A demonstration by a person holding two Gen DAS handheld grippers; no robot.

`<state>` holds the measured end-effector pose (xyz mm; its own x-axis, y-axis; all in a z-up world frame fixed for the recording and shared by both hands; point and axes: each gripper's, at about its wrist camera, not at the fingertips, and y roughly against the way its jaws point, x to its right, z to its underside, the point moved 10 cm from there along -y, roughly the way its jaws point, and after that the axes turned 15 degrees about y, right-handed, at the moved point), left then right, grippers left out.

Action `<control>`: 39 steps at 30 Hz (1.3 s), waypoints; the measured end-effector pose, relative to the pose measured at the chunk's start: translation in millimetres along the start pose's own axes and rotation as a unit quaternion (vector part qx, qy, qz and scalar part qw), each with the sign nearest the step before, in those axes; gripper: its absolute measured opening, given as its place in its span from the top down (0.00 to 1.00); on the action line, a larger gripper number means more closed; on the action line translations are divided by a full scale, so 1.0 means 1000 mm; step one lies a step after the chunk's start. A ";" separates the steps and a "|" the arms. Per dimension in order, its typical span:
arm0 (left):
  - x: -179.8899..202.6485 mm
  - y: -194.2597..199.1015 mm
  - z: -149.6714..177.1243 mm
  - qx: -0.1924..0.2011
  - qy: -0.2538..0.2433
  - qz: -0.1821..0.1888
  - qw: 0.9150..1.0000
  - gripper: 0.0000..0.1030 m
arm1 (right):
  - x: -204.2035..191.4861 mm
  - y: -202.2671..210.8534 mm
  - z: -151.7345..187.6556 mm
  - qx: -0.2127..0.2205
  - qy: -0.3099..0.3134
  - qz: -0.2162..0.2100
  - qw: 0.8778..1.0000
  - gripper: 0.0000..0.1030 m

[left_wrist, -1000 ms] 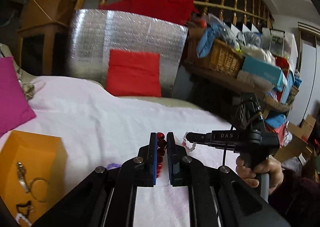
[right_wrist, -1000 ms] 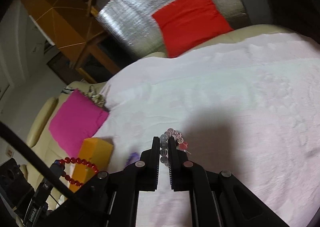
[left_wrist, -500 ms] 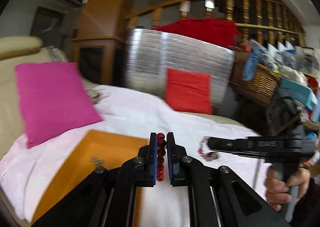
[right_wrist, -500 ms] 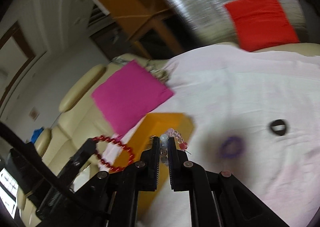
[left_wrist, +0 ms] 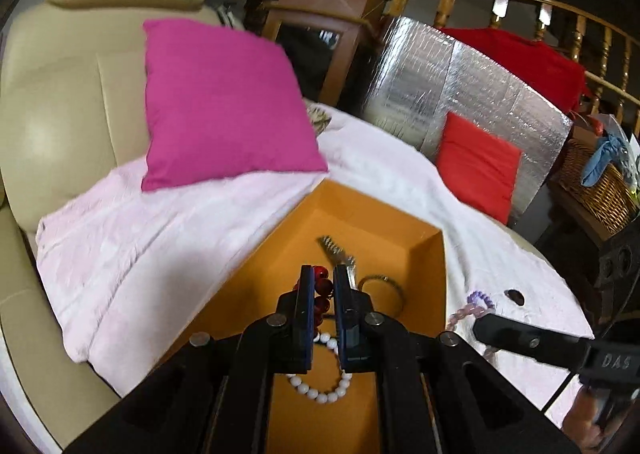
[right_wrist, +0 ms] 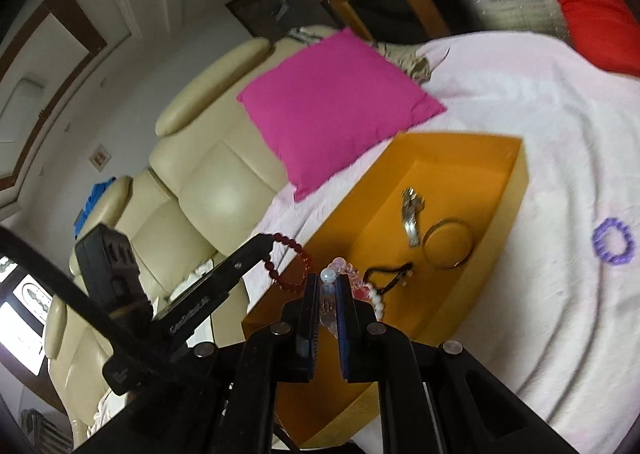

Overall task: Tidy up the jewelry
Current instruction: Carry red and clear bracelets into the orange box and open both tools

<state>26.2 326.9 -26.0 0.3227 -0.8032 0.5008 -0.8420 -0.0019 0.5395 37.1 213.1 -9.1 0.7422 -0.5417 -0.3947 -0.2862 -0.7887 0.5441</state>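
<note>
My left gripper (left_wrist: 320, 274) is shut on a dark red bead bracelet (left_wrist: 322, 290) and holds it over the open orange box (left_wrist: 256, 286). The bracelet also shows in the right wrist view (right_wrist: 290, 258). My right gripper (right_wrist: 328, 282) is shut on a pale pink and clear bead bracelet (right_wrist: 344, 268) above the near part of the orange box (right_wrist: 516, 182). In the box lie a silver hair clip (right_wrist: 412, 214), a thin metal bangle (right_wrist: 448, 248), a black cord piece (right_wrist: 390, 274) and a white bead bracelet (left_wrist: 324, 386).
A purple bead bracelet (right_wrist: 614, 242) and a small black ring (left_wrist: 515, 296) lie on the pale pink cloth (right_wrist: 540, 102) right of the box. A magenta cushion (left_wrist: 220, 102) leans on the cream sofa (left_wrist: 68, 94). A red cushion (left_wrist: 476, 166) stands at the far right.
Both grippers have swung left with their bracelets, from over the cloth to over the orange box. The box now fills the lower middle of both views.
</note>
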 end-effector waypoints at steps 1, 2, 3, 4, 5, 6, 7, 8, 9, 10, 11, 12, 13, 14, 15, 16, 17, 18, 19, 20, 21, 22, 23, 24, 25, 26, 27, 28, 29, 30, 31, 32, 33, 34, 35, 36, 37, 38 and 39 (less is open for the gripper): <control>-0.002 -0.003 0.003 -0.006 0.000 -0.003 1.000 0.91 | 0.001 -0.006 0.004 -0.005 -0.002 0.002 1.000 0.91; -0.004 -0.006 0.007 -0.014 -0.002 -0.011 1.000 0.91 | 0.003 -0.008 0.006 -0.009 -0.002 0.003 1.000 0.91; -0.007 -0.010 0.010 -0.021 -0.006 -0.021 1.000 0.91 | 0.005 -0.014 0.009 -0.015 -0.003 0.005 1.000 0.91; -0.008 -0.013 0.013 -0.028 -0.007 -0.028 0.999 0.91 | 0.007 -0.019 0.012 -0.022 -0.005 0.008 1.000 0.91; -0.010 -0.017 0.016 -0.036 -0.008 -0.035 0.999 0.91 | 0.010 -0.024 0.015 -0.030 -0.007 0.010 0.999 0.91; -0.013 -0.021 0.019 -0.044 -0.007 -0.043 0.998 0.91 | 0.011 -0.026 0.016 -0.034 -0.009 0.012 0.999 0.91; -0.017 -0.020 0.023 -0.048 -0.006 -0.048 0.998 0.91 | 0.013 -0.030 0.019 -0.038 -0.010 0.014 0.999 0.91; -0.022 -0.023 0.025 -0.054 -0.007 -0.062 0.997 0.91 | 0.014 -0.032 0.020 -0.041 -0.010 0.016 0.999 0.91; -0.026 -0.025 0.027 -0.058 -0.009 -0.072 0.996 0.91 | 0.015 -0.035 0.021 -0.044 -0.009 0.019 0.999 0.91; -0.028 -0.027 0.028 -0.060 -0.009 -0.078 0.995 0.91 | 0.017 -0.037 0.022 -0.047 -0.007 0.024 0.999 0.91; -0.030 -0.028 0.029 -0.063 -0.009 -0.082 0.995 0.91 | 0.018 -0.038 0.023 -0.048 -0.005 0.028 0.998 0.91; -0.033 -0.030 0.030 -0.066 -0.007 -0.087 0.994 0.91 | 0.019 -0.040 0.022 -0.050 -0.005 0.031 0.998 0.91; -0.036 -0.031 0.030 -0.068 -0.005 -0.091 0.994 0.91 | 0.020 -0.042 0.022 -0.052 -0.005 0.034 0.998 0.91; -0.038 -0.032 0.031 -0.070 -0.004 -0.094 0.993 0.91 | 0.021 -0.042 0.022 -0.052 -0.005 0.038 0.998 0.90; -0.041 -0.034 0.032 -0.071 0.000 -0.099 0.993 0.91 | 0.023 -0.042 0.022 -0.052 -0.006 0.046 0.998 0.89; -0.042 -0.033 0.031 -0.071 0.002 -0.103 0.992 0.91 | 0.024 -0.041 0.021 -0.051 -0.008 0.050 0.997 0.89; -0.043 -0.034 0.031 -0.072 0.005 -0.106 0.992 0.91 | 0.025 -0.041 0.021 -0.050 -0.008 0.050 0.997 0.89; -0.044 -0.034 0.031 -0.071 0.004 -0.110 0.991 0.91 | 0.026 -0.040 0.020 -0.049 -0.009 0.051 0.997 0.89; -0.042 -0.033 0.031 -0.069 0.001 -0.112 0.991 0.88 | 0.028 -0.038 0.019 -0.046 -0.009 0.056 0.997 0.88; -0.041 -0.033 0.030 -0.065 -0.002 -0.114 0.991 0.80 | 0.030 -0.035 0.017 -0.044 -0.009 0.059 0.997 0.88; -0.038 -0.033 0.028 -0.058 -0.006 -0.116 0.992 0.75 | 0.032 -0.031 0.016 -0.041 -0.007 0.062 0.997 0.88; -0.036 -0.032 0.026 -0.051 -0.009 -0.116 0.992 0.67 | 0.034 -0.026 0.014 -0.037 -0.006 0.066 0.997 0.88; -0.033 -0.030 0.023 -0.040 -0.013 -0.117 0.992 0.62 | 0.039 -0.020 0.011 -0.029 -0.006 0.072 0.997 0.88; -0.026 -0.028 0.021 -0.026 -0.021 -0.116 0.993 0.59 | 0.042 -0.014 0.009 -0.024 -0.008 0.074 0.997 0.88; -0.020 -0.027 0.019 -0.019 -0.028 -0.113 0.993 0.54 | 0.046 -0.008 0.007 -0.019 -0.012 0.076 0.997 0.88; -0.014 -0.026 0.017 -0.010 -0.036 -0.110 0.993 0.48 | 0.052 -0.001 0.005 -0.013 -0.017 0.079 0.997 0.88; -0.007 -0.025 0.017 -0.001 -0.044 -0.110 0.993 0.45 | 0.056 0.004 0.003 -0.008 -0.021 0.083 0.996 0.88; 0.003 -0.024 0.016 0.009 -0.054 -0.106 0.993 0.41 | 0.063 0.011 0.002 -0.003 -0.025 0.090 0.996 0.88; 0.012 -0.024 0.016 0.015 -0.063 -0.100 0.993 0.39 | 0.071 0.020 0.001 0.002 -0.031 0.096 0.995 0.88; 0.026 -0.023 0.017 0.023 -0.077 -0.092 0.993 0.38 | 0.075 0.025 0.001 0.004 -0.034 0.099 0.994 0.88; 0.037 -0.023 0.018 0.029 -0.087 -0.087 0.992 0.35 | 0.084 0.033 0.001 0.006 -0.040 0.107 0.993 0.88; 0.047 -0.023 0.020 0.032 -0.095 -0.082 0.992 0.30 | 0.090 0.039 0.002 0.006 -0.045 0.113 0.993 0.88; 0.060 -0.023 0.023 0.036 -0.106 -0.074 0.991 0.28 | 0.099 0.047 0.003 0.007 -0.051 0.118 0.992 0.88; 0.070 -0.024 0.025 0.038 -0.114 -0.069 0.990 0.27 | 0.107 0.054 0.005 0.009 -0.057 0.124 0.991 0.88; 0.082 -0.025 0.029 0.040 -0.126 -0.065 0.989 0.26 | 0.116 0.063 0.006 0.011 -0.064 0.131 0.989 0.88; 0.095 -0.027 0.034 0.041 -0.142 -0.063 0.987 0.25 | 0.122 0.069 0.008 0.012 -0.070 0.136 0.988 0.86; 0.104 -0.029 0.038 0.039 -0.153 -0.063 0.985 0.23 | 0.131 0.078 0.010 0.015 -0.078 0.141 0.987 0.83; 0.114 -0.032 0.043 0.036 -0.163 -0.061 0.984 0.23 | 0.138 0.085 0.012 0.017 -0.084 0.145 0.986 0.81; 0.127 -0.036 0.050 0.031 -0.174 -0.055 0.983 0.23 | 0.146 0.093 0.014 0.020 -0.092 0.151 0.984 0.77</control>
<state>75.4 195.4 -15.6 0.2555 -0.9510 0.1741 -0.8380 -0.1280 0.5304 110.5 56.0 -26.5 0.4981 -0.7938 -0.3489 -0.5033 -0.5924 0.6291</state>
